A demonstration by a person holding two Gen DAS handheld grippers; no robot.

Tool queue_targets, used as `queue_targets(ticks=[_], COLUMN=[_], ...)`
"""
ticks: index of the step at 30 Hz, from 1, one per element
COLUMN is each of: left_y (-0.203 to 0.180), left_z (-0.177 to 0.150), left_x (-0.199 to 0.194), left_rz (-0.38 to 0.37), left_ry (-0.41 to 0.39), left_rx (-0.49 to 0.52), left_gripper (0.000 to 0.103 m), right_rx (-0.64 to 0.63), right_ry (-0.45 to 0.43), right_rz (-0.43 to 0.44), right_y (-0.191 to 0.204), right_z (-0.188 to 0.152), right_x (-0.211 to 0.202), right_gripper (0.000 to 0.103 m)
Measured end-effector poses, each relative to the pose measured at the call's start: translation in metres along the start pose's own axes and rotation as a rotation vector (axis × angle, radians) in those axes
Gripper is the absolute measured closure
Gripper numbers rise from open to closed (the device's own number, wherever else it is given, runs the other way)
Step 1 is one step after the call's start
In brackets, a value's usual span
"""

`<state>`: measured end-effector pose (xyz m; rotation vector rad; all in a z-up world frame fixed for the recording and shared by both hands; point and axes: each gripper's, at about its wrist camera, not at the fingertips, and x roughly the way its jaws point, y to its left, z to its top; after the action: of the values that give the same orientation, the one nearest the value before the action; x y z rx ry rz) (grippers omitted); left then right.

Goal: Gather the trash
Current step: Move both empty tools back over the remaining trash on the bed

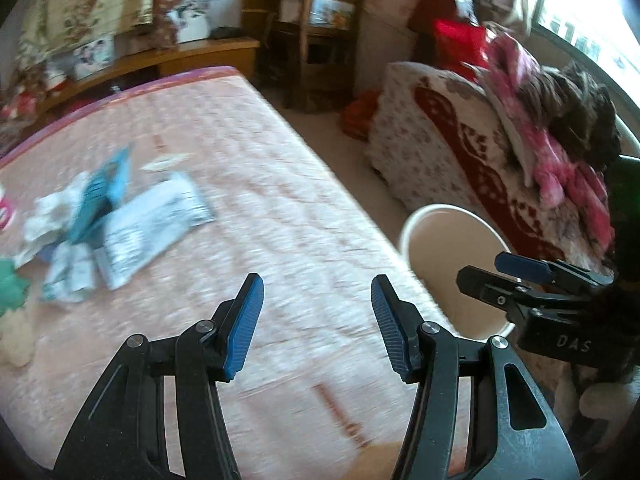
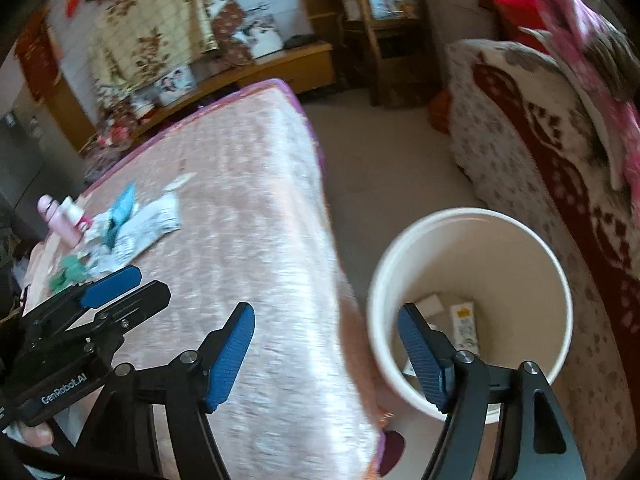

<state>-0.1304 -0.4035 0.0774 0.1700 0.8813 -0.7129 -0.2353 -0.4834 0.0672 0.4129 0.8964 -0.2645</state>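
Observation:
A pile of trash lies on the pink bed (image 1: 280, 184): a white printed wrapper (image 1: 152, 224), a blue packet (image 1: 100, 196) and crumpled paper (image 1: 68, 272). The pile also shows in the right wrist view (image 2: 132, 224). My left gripper (image 1: 318, 324) is open and empty above the bed, right of the pile. A cream bin (image 2: 520, 256) stands on the floor beside the bed, with a few packets (image 2: 464, 326) inside. My right gripper (image 2: 326, 354) is open and empty over the bed edge and the bin's rim. The bin also shows in the left wrist view (image 1: 444, 240).
A pink bottle (image 2: 60, 216) and green scraps (image 2: 68, 274) lie by the pile. A sofa with a red-patterned cover (image 2: 540, 152) and pink clothes (image 1: 556, 160) stands right of the bin. Wooden shelves (image 1: 316, 36) and a low cabinet (image 2: 272, 68) line the far wall.

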Motion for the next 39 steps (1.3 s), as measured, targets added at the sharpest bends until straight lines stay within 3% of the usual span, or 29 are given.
queue_targets(ticks=[15, 18, 26, 32, 39], left_y=[0.125, 0.152, 0.219, 0.248, 0.255], left_z=[-0.037, -0.045, -0.066, -0.077, -0.083], left_x=[-0.066, -0.080, -0.108, -0.120, -0.124], left_rz=[0.140, 0.155, 0.247, 0.273, 0.295], left_ry=[-0.058, -0.073, -0.078, -0.092, -0.093], left_rx=[-0.184, -0.221, -0.303, -0.338, -0.342], left_gripper=[0.048, 0.039, 0.038, 0.038, 0.038], right_rx=[-0.130, -0.159, -0.224, -0.245, -0.283], right_ry=[0.037, 0.049, 0.079, 0.098, 0.120], right_rz=[0.107, 0.129, 0.216, 0.244, 0.270], right_y=[0.108, 0.128, 0.181, 0.212, 0.238], right_z=[-0.004, -0.005, -0.009, -0.008, -0.009], right_x=[0.033, 0.039, 0.058, 0.076, 0.087], right_gripper=[0.031, 0.031, 0.030, 0.030, 0.030])
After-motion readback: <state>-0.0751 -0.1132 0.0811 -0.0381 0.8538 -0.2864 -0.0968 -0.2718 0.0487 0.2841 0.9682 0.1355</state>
